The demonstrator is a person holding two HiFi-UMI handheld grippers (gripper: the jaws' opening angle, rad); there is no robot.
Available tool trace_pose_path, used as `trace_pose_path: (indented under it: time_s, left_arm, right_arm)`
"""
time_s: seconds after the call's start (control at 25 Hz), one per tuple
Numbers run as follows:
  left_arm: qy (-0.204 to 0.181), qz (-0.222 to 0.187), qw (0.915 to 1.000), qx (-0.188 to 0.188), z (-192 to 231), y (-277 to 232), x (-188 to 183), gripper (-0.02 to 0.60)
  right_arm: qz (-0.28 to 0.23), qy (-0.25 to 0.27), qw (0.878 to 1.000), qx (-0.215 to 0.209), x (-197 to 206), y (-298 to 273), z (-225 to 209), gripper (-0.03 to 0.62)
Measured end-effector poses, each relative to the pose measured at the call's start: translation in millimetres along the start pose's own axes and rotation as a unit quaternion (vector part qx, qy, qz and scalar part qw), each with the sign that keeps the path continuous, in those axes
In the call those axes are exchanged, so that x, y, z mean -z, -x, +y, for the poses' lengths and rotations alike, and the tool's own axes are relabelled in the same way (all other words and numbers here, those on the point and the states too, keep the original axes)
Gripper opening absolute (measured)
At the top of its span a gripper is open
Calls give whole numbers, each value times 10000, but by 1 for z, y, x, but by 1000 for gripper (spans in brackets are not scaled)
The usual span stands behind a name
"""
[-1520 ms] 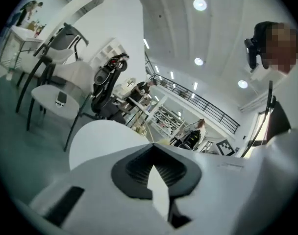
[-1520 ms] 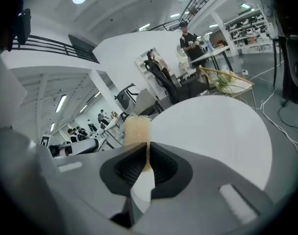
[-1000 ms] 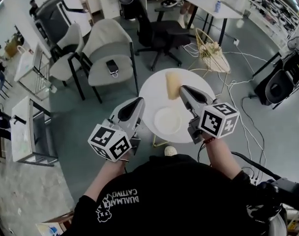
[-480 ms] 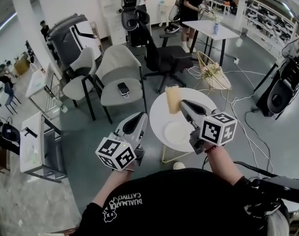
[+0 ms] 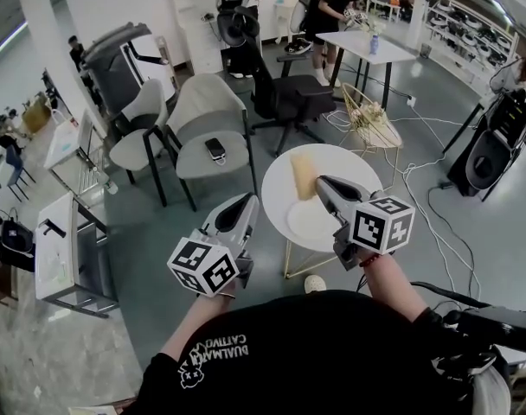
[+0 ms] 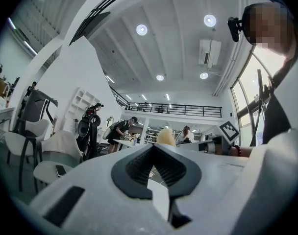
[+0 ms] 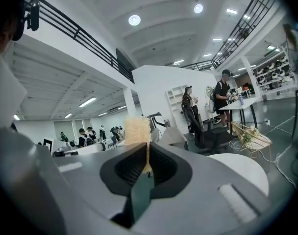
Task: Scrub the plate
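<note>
Head view steeply down; gripper views level along jaws; right shares table (image 5: 354, 164).

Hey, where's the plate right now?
In the head view the plate lies on the near side of the round white table, slightly right of centre, just nearer the person than the sponge held in the right gripper.

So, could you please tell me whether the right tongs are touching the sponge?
Touching. The right gripper view shows the right tongs shut on the sponge, whose lower edge is pinched between them.
</note>
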State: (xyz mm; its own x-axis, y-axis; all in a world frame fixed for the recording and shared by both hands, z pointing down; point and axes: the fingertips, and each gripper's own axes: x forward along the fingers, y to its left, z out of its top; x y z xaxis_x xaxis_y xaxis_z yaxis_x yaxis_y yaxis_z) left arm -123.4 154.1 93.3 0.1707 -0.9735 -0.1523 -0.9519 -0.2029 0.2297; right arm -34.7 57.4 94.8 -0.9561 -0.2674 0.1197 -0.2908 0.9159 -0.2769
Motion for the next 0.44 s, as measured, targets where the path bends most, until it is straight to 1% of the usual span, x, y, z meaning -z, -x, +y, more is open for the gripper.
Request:
trace_pose_path:
  time_s: [0.24, 0.44]
  left_arm:
    - [-22, 26, 10000, -2, -6, 14, 2, 0]
    - [-46, 38, 10000, 4, -5, 15, -5, 0]
  right_arm:
    - [-36, 10, 10000, 25, 9, 7, 12, 23]
    - [-41, 11, 10000, 81, 4, 5, 12, 21]
